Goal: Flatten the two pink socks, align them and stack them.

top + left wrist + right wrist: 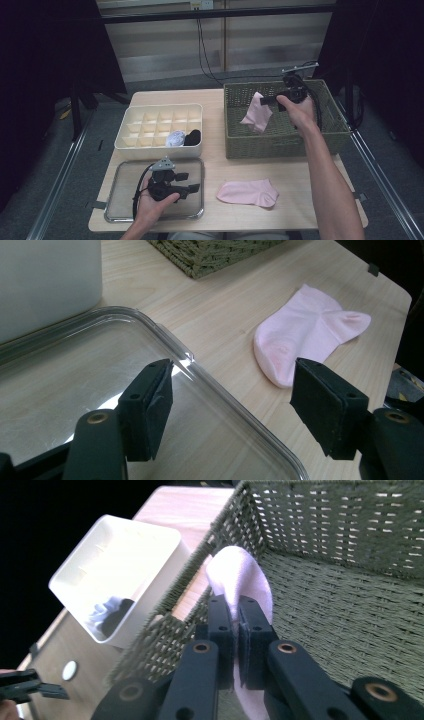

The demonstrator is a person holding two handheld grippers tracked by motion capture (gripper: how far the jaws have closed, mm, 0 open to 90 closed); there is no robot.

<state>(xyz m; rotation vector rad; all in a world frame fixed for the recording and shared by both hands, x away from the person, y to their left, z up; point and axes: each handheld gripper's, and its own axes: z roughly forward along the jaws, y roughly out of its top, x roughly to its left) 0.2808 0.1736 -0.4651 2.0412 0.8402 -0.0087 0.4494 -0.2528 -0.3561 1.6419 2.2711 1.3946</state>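
R tool (267, 100) clamped on pink sock (256, 114), held over basket (235, 135). L tool (187, 182) open, empty, above tray (112, 200). Sock soft, light, limp; hangs freely. Grip at cuff/edge, pinch firm.

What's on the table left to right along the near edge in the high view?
Clear tray with the left gripper open over it → pink sock lying flat on the table → the person's right forearm, reaching back toward the basket.
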